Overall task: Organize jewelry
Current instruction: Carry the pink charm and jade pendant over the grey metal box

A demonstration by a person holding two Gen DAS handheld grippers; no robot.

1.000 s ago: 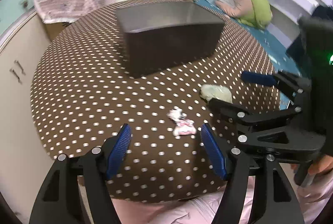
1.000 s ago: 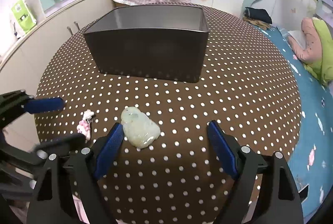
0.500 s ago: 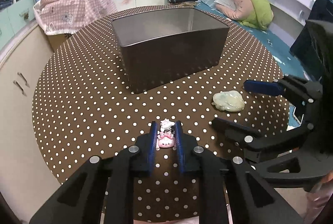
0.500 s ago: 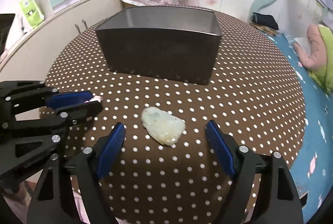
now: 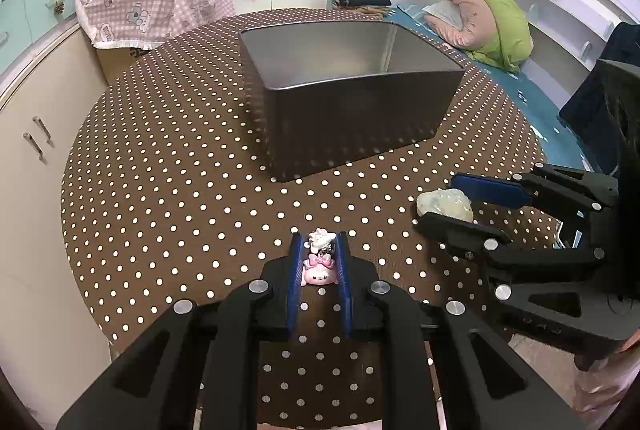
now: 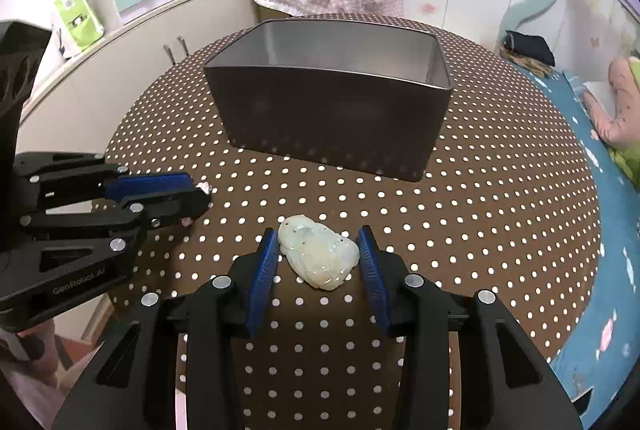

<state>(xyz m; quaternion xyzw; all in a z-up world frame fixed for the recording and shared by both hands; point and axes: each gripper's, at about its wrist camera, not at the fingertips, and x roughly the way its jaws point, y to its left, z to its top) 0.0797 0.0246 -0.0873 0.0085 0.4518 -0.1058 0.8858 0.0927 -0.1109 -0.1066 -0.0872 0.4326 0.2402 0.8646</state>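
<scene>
Left wrist view: left tool [image 5: 319,262] clamps the pink-and-white cartoon charm [image 5: 319,267]; right wrist view: right tool [image 6: 318,256], jaws just closing, brackets the pale green carved jade pendant [image 6: 318,257] before the dark grey rectangular metal box [image 6: 332,118].

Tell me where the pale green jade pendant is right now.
In the right wrist view the jade pendant lies on the dotted tablecloth, between the closing blue pads of the right hand-held gripper, in front of the dark metal box.

My left gripper [image 5: 319,262] has clamped its jaws on the small pink-and-white cartoon charm [image 5: 319,264]. My right gripper [image 6: 318,258] has been narrowing its jaws around the pale green carved jade pendant [image 6: 318,256], pads beside it.
</scene>
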